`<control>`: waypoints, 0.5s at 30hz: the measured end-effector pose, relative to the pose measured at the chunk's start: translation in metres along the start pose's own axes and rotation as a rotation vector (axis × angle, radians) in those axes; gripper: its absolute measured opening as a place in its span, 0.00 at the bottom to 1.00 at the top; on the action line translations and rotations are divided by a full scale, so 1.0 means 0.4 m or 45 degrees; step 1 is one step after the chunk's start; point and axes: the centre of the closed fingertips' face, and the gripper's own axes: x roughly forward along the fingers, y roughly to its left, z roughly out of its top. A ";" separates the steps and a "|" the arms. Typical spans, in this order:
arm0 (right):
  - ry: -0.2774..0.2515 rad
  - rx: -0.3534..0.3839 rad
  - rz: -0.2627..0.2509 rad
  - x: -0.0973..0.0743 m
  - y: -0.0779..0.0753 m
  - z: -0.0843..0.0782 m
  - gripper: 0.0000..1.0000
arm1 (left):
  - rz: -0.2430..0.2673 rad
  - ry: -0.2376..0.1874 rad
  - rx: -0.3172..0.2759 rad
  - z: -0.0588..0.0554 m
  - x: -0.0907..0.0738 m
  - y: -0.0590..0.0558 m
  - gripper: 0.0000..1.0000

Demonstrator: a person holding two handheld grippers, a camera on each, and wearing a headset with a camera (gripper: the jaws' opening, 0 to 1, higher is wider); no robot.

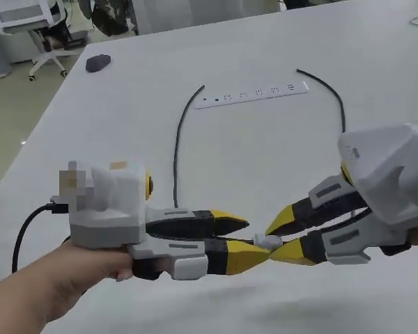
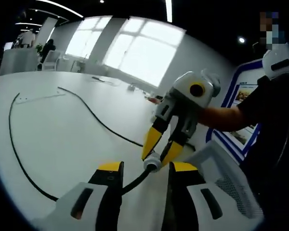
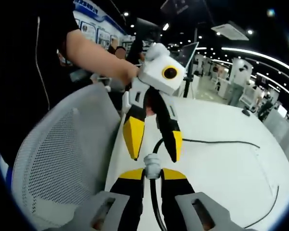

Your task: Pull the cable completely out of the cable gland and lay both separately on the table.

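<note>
A small white cable gland (image 1: 265, 242) is pinched between the yellow tips of my right gripper (image 1: 270, 243), held just above the white table (image 1: 265, 160). In the right gripper view the gland (image 3: 151, 166) sits between my own jaws, and the black cable (image 3: 155, 207) runs down between them. My left gripper (image 1: 256, 239) faces it tip to tip, jaws apart on either side of the cable. In the left gripper view the cable (image 2: 135, 180) passes between my open left gripper (image 2: 147, 168) to the gland (image 2: 151, 163) in the right gripper (image 2: 155, 159). More cable (image 1: 175, 149) lies on the table.
A white power strip (image 1: 254, 94) lies across the far middle of the table, with another black cable stretch (image 1: 338, 104) to its right. A dark small object (image 1: 97, 62) rests at the far left. A grey mesh chair (image 3: 53, 159) stands beside the table edge near the person.
</note>
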 end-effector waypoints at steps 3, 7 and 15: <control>0.016 -0.012 0.001 -0.001 0.009 -0.002 0.07 | -0.016 0.002 -0.019 -0.004 -0.005 -0.012 0.36; 0.018 -0.032 -0.007 -0.005 0.021 0.004 0.07 | -0.032 0.014 -0.035 -0.015 -0.009 -0.028 0.29; 0.023 -0.076 0.004 -0.001 0.046 0.016 0.07 | -0.092 0.005 -0.043 -0.018 -0.011 -0.063 0.18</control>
